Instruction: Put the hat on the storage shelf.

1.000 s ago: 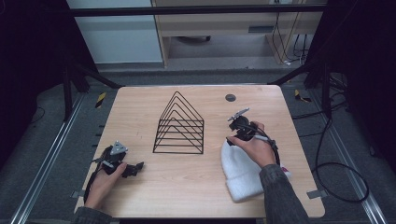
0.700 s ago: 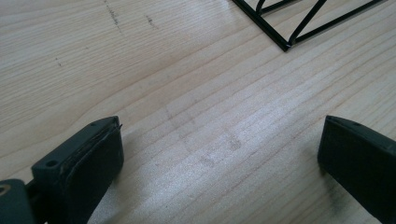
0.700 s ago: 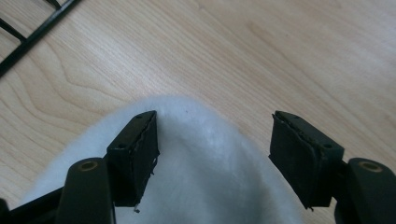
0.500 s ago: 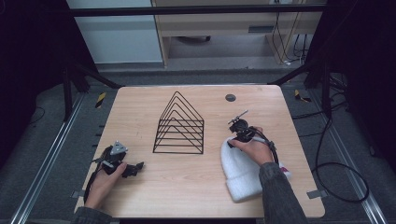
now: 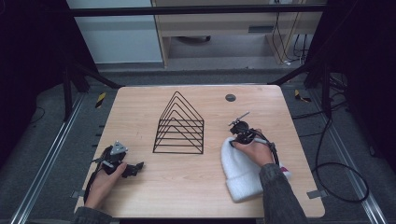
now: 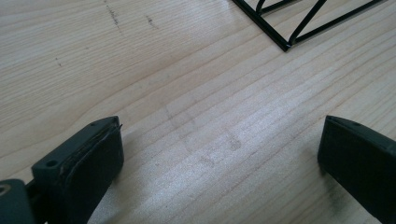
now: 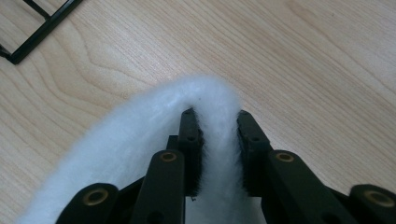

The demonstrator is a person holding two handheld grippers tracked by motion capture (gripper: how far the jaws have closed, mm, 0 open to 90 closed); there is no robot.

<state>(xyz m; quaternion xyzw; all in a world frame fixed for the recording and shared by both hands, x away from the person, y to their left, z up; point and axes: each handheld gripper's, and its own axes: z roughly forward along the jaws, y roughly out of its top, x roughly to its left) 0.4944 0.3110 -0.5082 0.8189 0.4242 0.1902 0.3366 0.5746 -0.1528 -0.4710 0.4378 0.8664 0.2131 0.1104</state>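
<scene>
on the table: one white hat, its edge pinched as the right gripper has just closed; one wire rack; left gripper wide, holding nothing.

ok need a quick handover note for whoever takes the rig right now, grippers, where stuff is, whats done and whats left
Right gripper: jaws have just been closing and now pinch the edge of the white beanie, fabric between the pads.
Left gripper: open, nothing between the jaws, resting on the table at its near left.
Beanie lies flat on the table's near right side. The black wire rack stands at the centre, apart from the beanie.
Done: grip taken on the beanie's edge.
Left: the beanie is not yet lifted; probably it goes towards the rack, though that is a guess.
</scene>
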